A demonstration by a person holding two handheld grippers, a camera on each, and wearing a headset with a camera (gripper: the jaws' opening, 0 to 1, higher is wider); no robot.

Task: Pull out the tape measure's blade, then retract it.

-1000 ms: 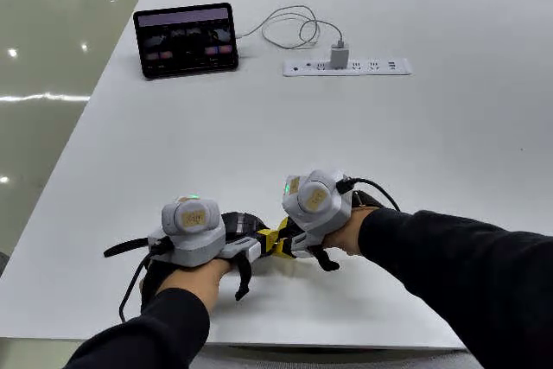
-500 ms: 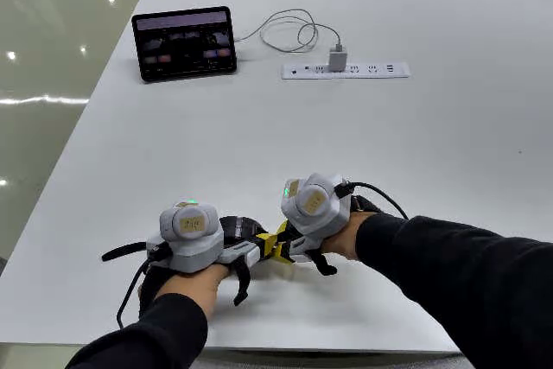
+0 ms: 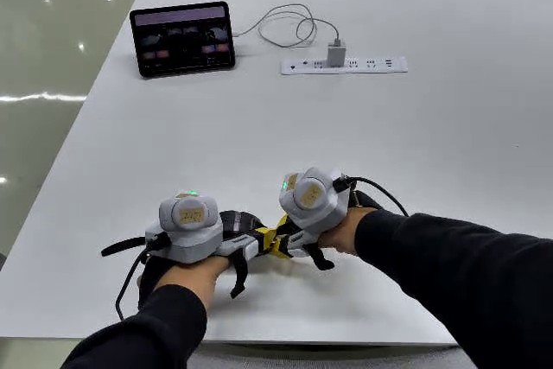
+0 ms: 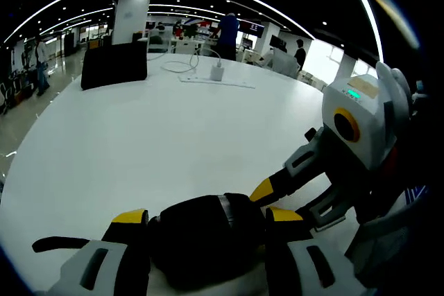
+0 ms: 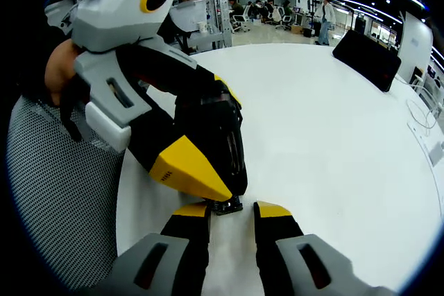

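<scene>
A black tape measure (image 4: pixel 207 235) sits low over the white table (image 3: pixel 259 136) near its front edge. My left gripper (image 4: pixel 208 223) is shut on its case, one yellow-tipped jaw on each side. In the head view the case (image 3: pixel 242 222) lies between the two grippers. My right gripper (image 5: pixel 232 211) faces the case (image 5: pixel 215 126) from the right, jaws a little apart. The small black blade hook (image 5: pixel 227 206) lies between its fingertips, close to the left one. No blade length shows outside the case. In the head view the left gripper (image 3: pixel 248 239) and right gripper (image 3: pixel 281 239) nearly meet.
A dark tablet (image 3: pixel 182 38) stands at the far left of the table. A white power strip (image 3: pixel 344 65) with a charger and a looped white cable (image 3: pixel 289 25) lies at the back middle. The table's front edge (image 3: pixel 302 334) runs just under my hands.
</scene>
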